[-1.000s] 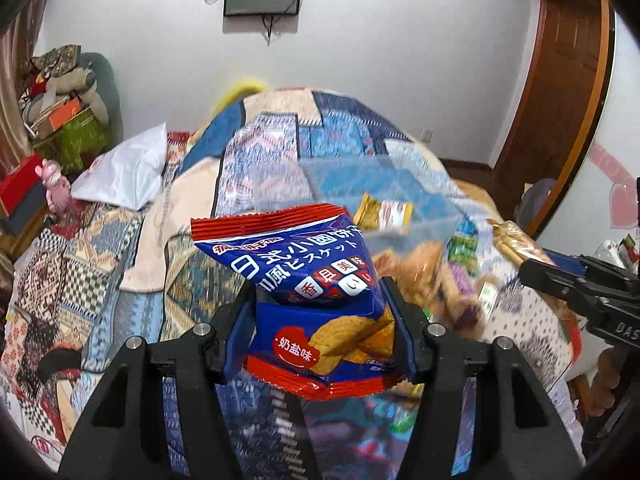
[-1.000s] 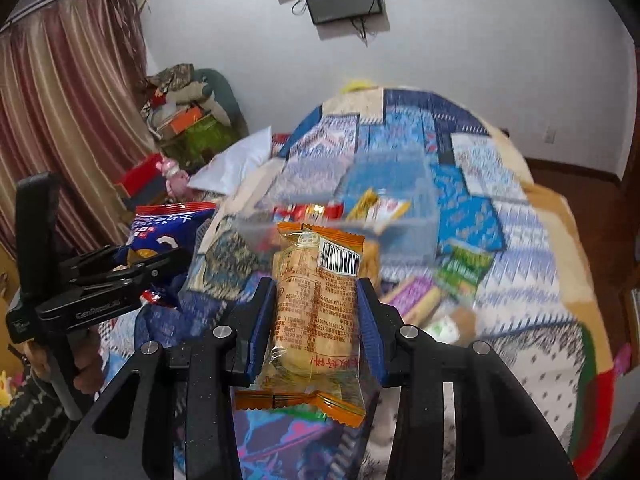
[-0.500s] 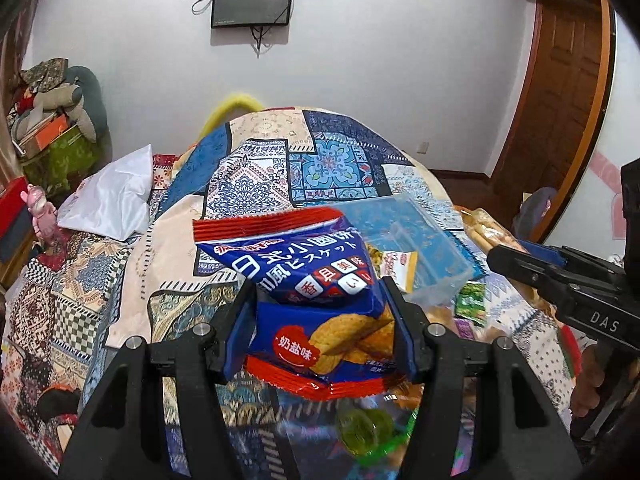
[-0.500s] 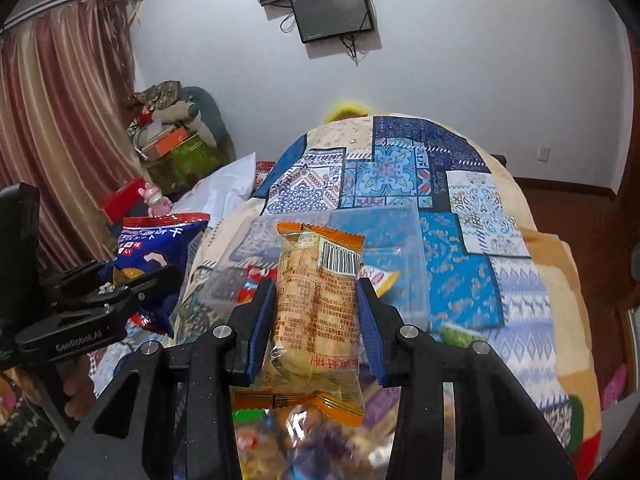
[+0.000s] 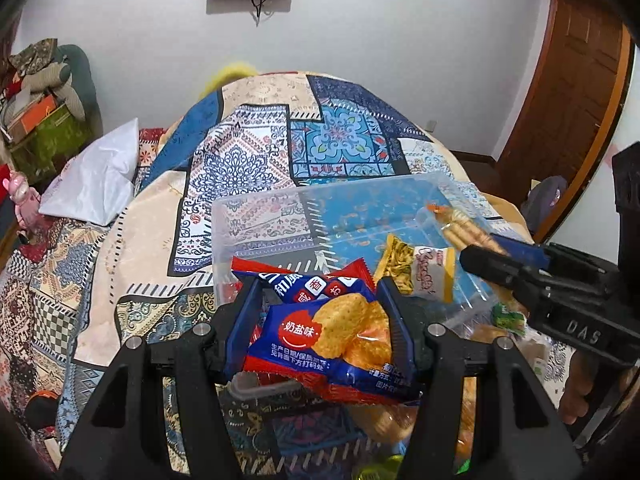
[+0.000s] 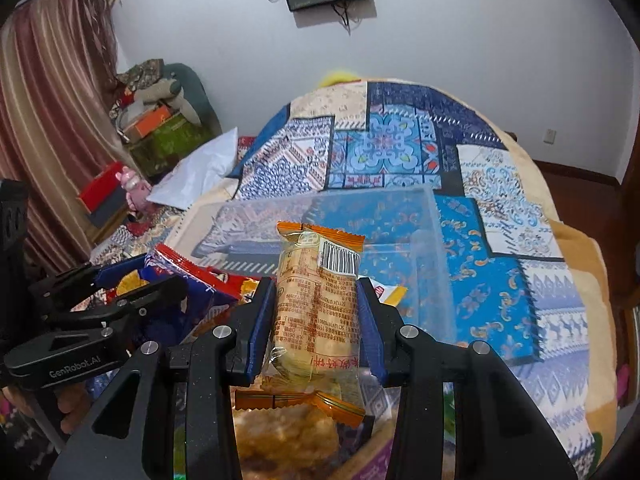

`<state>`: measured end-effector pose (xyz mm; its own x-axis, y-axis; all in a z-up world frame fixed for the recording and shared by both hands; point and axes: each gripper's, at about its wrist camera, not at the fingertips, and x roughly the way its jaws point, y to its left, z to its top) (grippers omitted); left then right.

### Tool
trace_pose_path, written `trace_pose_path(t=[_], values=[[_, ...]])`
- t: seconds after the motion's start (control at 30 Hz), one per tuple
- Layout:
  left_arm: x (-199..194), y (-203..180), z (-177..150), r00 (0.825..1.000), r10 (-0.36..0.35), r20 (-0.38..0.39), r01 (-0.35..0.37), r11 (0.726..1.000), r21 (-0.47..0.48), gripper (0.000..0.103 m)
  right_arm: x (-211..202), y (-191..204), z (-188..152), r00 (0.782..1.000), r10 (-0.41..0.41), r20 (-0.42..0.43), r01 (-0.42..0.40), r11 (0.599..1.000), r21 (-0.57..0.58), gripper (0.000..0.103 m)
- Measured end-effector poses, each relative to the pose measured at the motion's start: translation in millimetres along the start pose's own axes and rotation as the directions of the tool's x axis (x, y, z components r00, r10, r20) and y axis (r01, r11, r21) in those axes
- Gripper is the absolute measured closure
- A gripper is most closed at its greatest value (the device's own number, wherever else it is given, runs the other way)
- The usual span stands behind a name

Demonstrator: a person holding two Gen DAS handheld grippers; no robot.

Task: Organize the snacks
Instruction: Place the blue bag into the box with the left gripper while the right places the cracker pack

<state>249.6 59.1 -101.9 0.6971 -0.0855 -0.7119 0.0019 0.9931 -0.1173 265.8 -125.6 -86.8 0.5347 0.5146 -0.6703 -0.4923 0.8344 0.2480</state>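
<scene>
My left gripper (image 5: 320, 308) is shut on a blue and red biscuit bag (image 5: 332, 336), held over the near edge of a clear plastic bin (image 5: 280, 208) on the bed. My right gripper (image 6: 316, 312) is shut on an orange-ended clear packet of biscuits (image 6: 316, 304), also held over the bin (image 6: 400, 204). The right gripper shows in the left wrist view (image 5: 500, 260), and the left gripper in the right wrist view (image 6: 132, 284). A yellow snack packet (image 5: 420, 272) lies inside the bin.
A patchwork quilt (image 5: 340, 140) covers the bed. A white pillow (image 5: 92, 180) lies at the left. Several loose snacks (image 6: 288, 436) lie on the quilt below the grippers. A wooden door (image 5: 568, 100) stands at the right.
Both grippers have moved forward and lower toward the bin with their packets. The blue bag's top has folded down between the left fingers.
</scene>
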Motion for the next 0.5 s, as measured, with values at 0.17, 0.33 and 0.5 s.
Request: trace_pose_path(t=[0.17, 0.33, 0.5], values=[[15.5, 4.0, 1.8, 1.0, 0.016, -0.025, -0.017, 0.999, -0.03, 0.044, 14.0, -0.9, -3.4, 0.999, -0.011, -0.044, 0.011, 1.0, -0.008, 0.065], [16.4, 7.1, 1.3, 0.999, 0.027, -0.047, -0.03, 0.998, -0.063, 0.042, 14.9, 0.6, -6.1, 0.997, -0.024, -0.068, 0.022, 1.0, -0.018, 0.065], [3.1, 7.3, -0.8, 0.998, 0.024, -0.049, -0.027, 0.998, -0.059, 0.037, 2.8, 1.7, -7.8, 0.998, -0.027, -0.062, 0.026, 0.999, -0.027, 0.06]])
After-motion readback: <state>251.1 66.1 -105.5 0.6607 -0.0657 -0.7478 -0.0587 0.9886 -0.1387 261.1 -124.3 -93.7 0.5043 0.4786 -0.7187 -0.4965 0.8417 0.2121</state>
